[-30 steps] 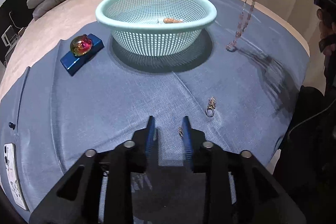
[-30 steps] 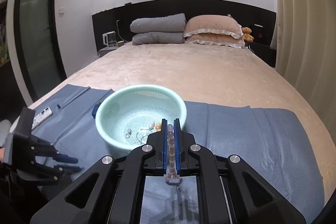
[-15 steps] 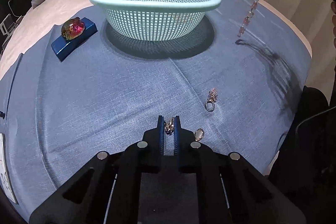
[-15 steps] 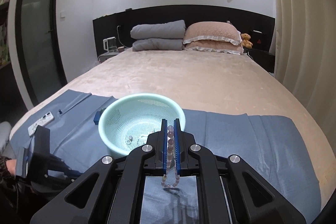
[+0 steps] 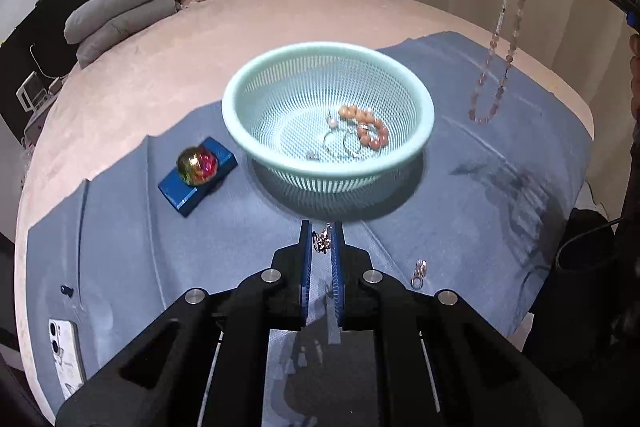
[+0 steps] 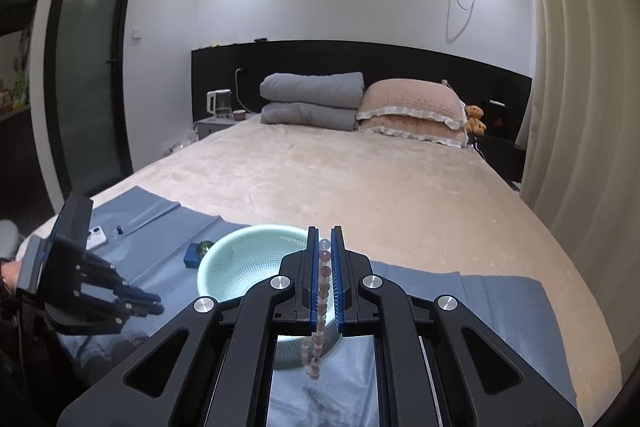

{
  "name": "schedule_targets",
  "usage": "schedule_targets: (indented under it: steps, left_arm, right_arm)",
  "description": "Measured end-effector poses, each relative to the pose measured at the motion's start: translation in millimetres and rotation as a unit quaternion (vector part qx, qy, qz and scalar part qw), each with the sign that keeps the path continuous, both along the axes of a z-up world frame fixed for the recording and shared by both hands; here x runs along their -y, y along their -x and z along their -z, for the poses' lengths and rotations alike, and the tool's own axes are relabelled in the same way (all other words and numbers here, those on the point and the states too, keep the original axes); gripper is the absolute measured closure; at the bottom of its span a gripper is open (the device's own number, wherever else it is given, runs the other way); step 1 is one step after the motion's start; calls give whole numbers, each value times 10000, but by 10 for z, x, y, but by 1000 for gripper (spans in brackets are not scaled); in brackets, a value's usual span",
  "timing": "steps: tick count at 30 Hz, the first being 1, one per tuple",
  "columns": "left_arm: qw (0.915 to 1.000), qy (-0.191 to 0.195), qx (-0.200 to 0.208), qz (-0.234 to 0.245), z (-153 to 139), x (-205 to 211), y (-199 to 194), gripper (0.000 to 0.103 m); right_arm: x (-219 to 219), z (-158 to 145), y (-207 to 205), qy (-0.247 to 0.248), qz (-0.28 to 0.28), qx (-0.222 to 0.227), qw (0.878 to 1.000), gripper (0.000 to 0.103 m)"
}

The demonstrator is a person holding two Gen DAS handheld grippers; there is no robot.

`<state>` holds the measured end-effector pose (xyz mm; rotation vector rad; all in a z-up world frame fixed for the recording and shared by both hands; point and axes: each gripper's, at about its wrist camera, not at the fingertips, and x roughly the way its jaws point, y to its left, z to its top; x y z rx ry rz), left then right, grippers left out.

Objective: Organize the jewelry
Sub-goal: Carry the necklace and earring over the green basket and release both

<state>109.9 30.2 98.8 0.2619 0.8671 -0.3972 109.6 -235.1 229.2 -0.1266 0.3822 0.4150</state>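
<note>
A mint mesh basket [image 5: 420,107] stands on a blue cloth [image 5: 160,247] on the bed and holds a coral bead bracelet [image 5: 370,131], rings and a pearl piece. My left gripper [image 5: 322,241] is shut on a small silver earring [image 5: 322,239], held above the cloth just in front of the basket. My right gripper [image 6: 325,251] is shut on a pink bead necklace [image 6: 320,307], which hangs free in the air right of the basket in the left wrist view [image 5: 500,67]. Another small earring [image 5: 418,273] lies on the cloth.
A blue box [image 5: 196,183] with an iridescent ball [image 5: 196,163] on it lies left of the basket. A white phone [image 5: 66,351] lies at the cloth's left edge. Pillows [image 6: 408,107] and a folded quilt [image 6: 312,103] sit at the headboard.
My left gripper closed on the small earring and lifted it off the cloth toward the basket. My right gripper rose, lifting the necklace clear of the cloth.
</note>
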Motion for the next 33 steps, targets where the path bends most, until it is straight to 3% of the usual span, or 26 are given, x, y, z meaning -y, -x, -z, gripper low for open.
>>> schedule_targets:
  steps: [7, 15, 20, 28, 33]
  left_arm:
    - [9995, 42, 232, 214, -307, 139, -326, 93]
    - [9985, 66, 220, 496, -304, 299, -690, 93]
    - [9985, 54, 12, 540, -90, 325, -929, 93]
    - [9977, 19, -394, 546, 347, 308, -1155, 93]
    - [9973, -25, -469, 571, 448, 342, -1199, 93]
  right_arm:
    - [-225, -123, -167, 106, -291, 87, 9995, 97]
    - [-443, -28, -524, 119, -518, -23, 9986, 97]
    - [-529, 307, -804, 130, -613, -385, 9973, 97]
    - [-594, 1150, -1203, 321, -597, -1388, 9880, 97]
    - [-577, 1370, -1269, 368, -569, -1658, 9838, 97]
